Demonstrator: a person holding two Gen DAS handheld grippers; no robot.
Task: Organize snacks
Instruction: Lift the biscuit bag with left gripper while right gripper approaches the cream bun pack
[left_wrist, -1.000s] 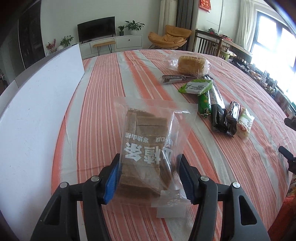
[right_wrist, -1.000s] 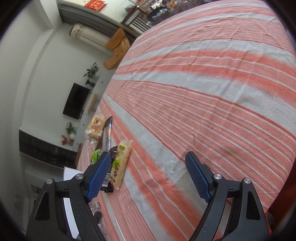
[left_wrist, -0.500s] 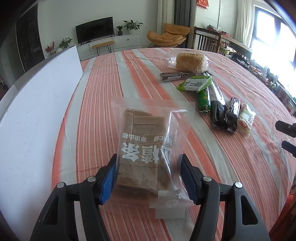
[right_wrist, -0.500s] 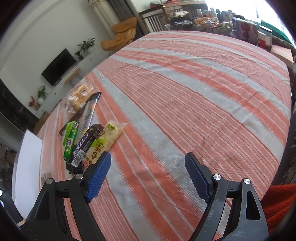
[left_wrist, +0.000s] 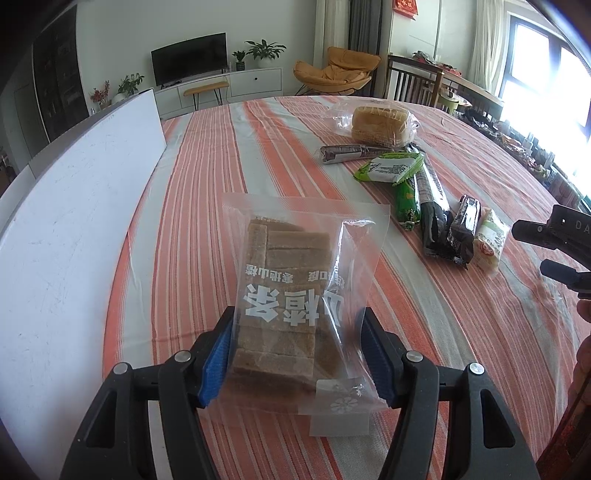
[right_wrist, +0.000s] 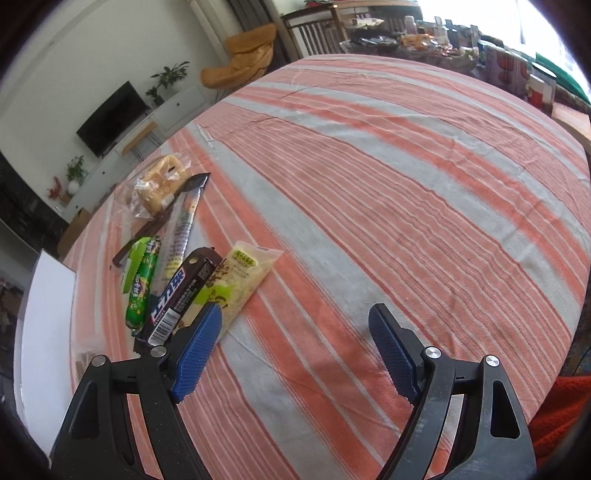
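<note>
left gripper (left_wrist: 297, 360): pads flank the clear bag of brown bars (left_wrist: 291, 302), lying on the striped tablecloth (left_wrist: 207, 206), contact unclear | right gripper (right_wrist: 295, 354): jaws wide, empty, beside the yellow-green snack packet (right_wrist: 240, 280)

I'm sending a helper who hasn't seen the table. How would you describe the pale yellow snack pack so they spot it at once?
On the orange-and-grey striped tablecloth, a row of snacks runs from a bagged bread loaf toward the near edge. The pale yellow snack pack lies at the near end of the row, beside a dark bar with a barcode. It alone is pale and see-through, with a green label strip.
</note>
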